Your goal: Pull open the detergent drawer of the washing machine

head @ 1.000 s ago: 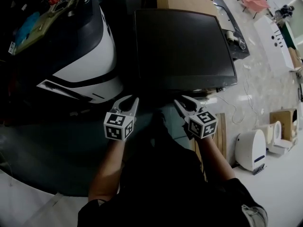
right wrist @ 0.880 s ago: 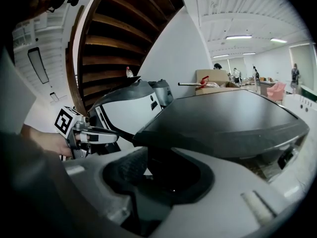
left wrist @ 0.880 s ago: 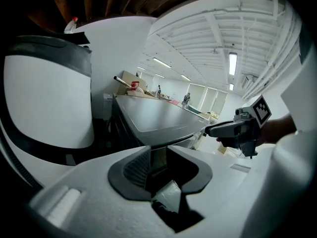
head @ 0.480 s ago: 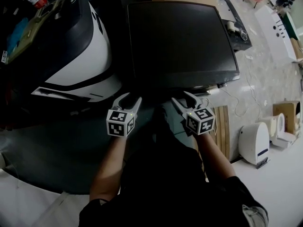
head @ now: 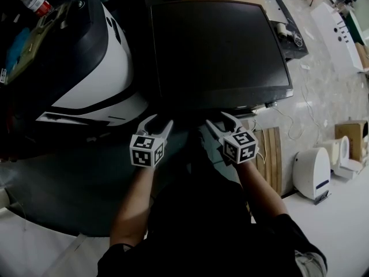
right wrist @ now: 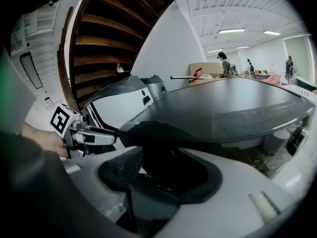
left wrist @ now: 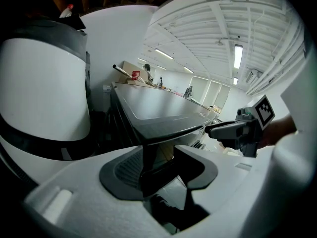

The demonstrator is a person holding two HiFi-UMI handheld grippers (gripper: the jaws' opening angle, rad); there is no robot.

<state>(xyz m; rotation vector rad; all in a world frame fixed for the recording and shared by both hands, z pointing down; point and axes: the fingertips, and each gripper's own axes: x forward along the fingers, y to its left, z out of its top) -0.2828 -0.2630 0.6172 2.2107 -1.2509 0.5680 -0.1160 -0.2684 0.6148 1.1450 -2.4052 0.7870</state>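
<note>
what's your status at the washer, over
Left gripper and right gripper just opened, both empty. Both near front edge of dark-topped washer; drawer not in view. No obstruction seen.

The left gripper (head: 159, 121), white with a square-marker cube, has just been opening its jaws: nearly together a second ago, they now stand wide apart and clamp nothing. The matching right gripper (head: 218, 120) has opened the same way. In the head view, the dark flat machine top (head: 219, 45) sits further left, and the red-capped clear bottle (head: 33, 2) has slid toward the corner.
</note>
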